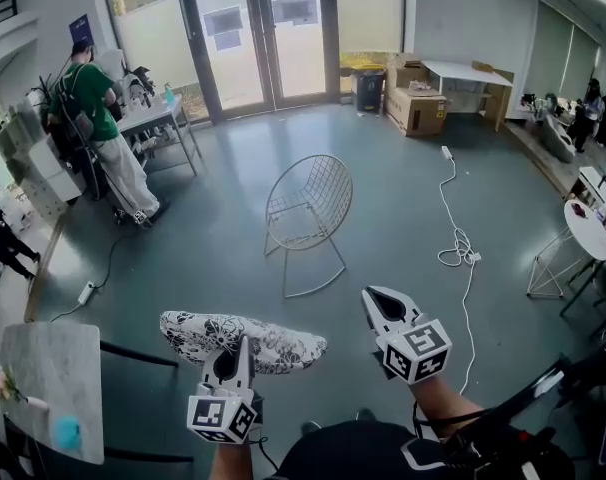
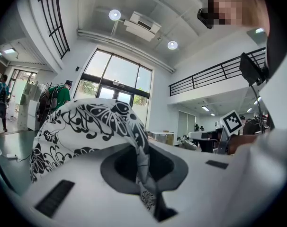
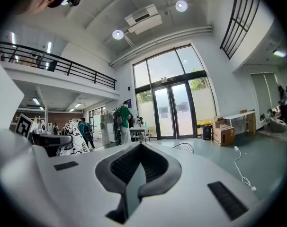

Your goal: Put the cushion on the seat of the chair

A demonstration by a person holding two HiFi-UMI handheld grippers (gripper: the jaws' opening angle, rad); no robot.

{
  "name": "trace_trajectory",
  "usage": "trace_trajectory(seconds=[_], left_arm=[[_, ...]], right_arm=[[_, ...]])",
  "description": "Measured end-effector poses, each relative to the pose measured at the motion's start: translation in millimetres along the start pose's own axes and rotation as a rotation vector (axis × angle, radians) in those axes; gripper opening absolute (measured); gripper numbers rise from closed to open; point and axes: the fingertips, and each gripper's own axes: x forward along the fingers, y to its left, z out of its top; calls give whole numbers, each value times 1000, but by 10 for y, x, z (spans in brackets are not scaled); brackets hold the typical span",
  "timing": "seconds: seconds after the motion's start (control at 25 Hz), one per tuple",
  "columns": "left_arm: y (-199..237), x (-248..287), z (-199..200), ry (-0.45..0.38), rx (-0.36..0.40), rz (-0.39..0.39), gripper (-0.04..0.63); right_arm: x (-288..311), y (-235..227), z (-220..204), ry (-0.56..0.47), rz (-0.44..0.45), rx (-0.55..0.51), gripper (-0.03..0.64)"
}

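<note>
The white wire chair [image 1: 308, 213] stands on the grey floor in the middle of the head view, its seat bare. A black-and-white floral cushion [image 1: 243, 340] hangs flat in the air in front of me, short of the chair. My left gripper [image 1: 230, 360] is shut on the cushion's near edge. In the left gripper view the patterned cushion [image 2: 86, 126] bulges up to the left, with a fold of it pinched in the left gripper [image 2: 141, 164]. My right gripper [image 1: 380, 300] is shut and empty, to the right of the cushion. The right gripper view shows the chair [image 3: 183, 147] ahead.
A white cable [image 1: 455, 218] snakes over the floor right of the chair. A person in a green shirt [image 1: 98, 118] stands at a cluttered table at the back left. Cardboard boxes [image 1: 415, 108] sit by the glass doors. A round white table [image 1: 588, 230] is at right, a grey table [image 1: 48, 388] at near left.
</note>
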Motion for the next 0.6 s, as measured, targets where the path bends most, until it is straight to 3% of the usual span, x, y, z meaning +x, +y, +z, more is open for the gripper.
trace_trajectory(seconds=[0.4, 0.6], left_arm=[[353, -151, -60, -26, -7, -9, 21], [508, -160, 11, -67, -45, -17, 20]], right_arm=[[105, 290, -83, 3, -18, -14, 8], [153, 463, -165, 14, -40, -4, 8]])
